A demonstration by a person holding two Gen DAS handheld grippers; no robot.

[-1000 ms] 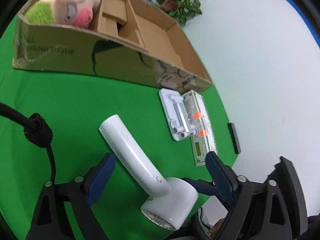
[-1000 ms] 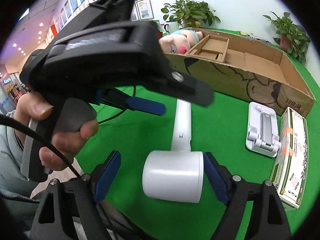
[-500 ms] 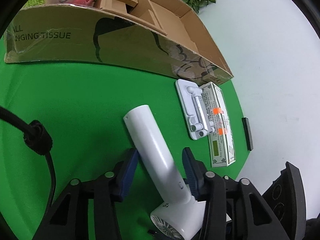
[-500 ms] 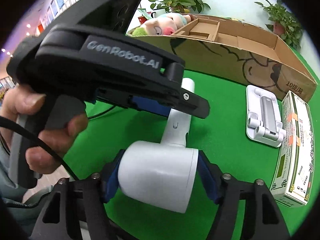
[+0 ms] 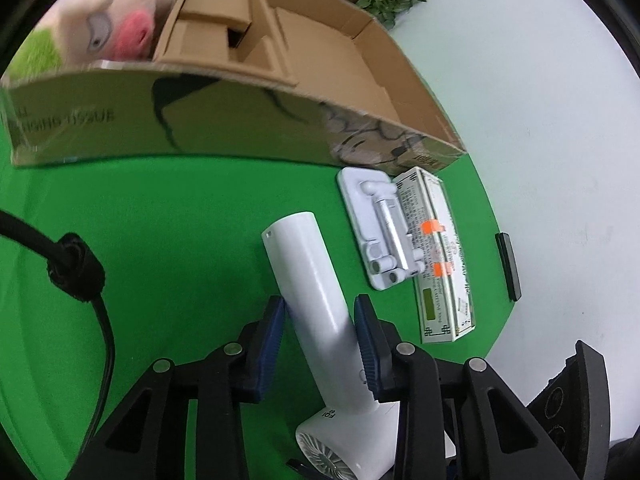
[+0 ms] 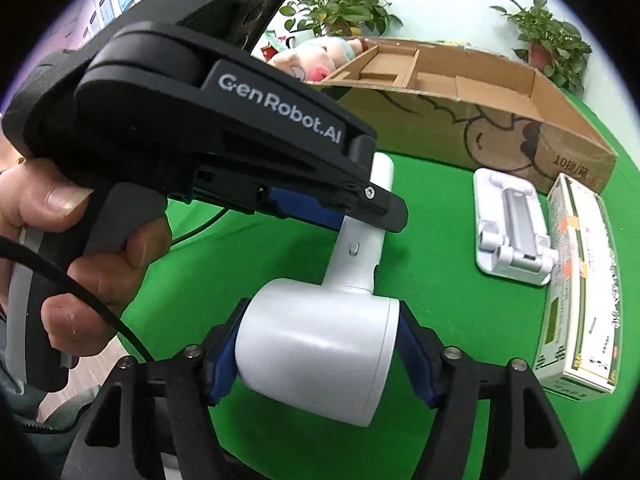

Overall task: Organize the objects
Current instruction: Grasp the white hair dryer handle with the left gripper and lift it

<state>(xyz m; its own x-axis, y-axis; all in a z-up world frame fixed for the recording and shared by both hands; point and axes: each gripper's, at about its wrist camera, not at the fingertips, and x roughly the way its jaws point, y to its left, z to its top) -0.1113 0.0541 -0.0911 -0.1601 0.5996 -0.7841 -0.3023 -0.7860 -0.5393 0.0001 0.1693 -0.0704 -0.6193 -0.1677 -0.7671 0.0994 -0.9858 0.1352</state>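
Observation:
A white hair dryer (image 5: 316, 304) (image 6: 320, 356) is held above the green table. My left gripper (image 5: 320, 320) is shut on its handle. My right gripper (image 6: 320, 344) is shut on its round head. In the right wrist view the left gripper (image 6: 356, 204) crosses over the handle. A long cardboard box (image 5: 248, 116) (image 6: 500, 132) stands behind, with a pink plush pig (image 5: 116, 24) (image 6: 316, 60) in its left end. A white folding stand (image 5: 380, 228) (image 6: 512, 224) and a white and green carton (image 5: 440, 256) (image 6: 580, 284) lie to the right.
The green table cover (image 5: 160, 220) ends at a round edge on the right, over a pale floor. A small black bar (image 5: 508, 266) lies on the floor. Potted plants (image 6: 340, 8) stand behind the box. A black cable (image 5: 72, 268) hangs at the left.
Both grippers have closed on the hair dryer: left on the handle, right on the head. The dryer has lifted and moved toward the box.

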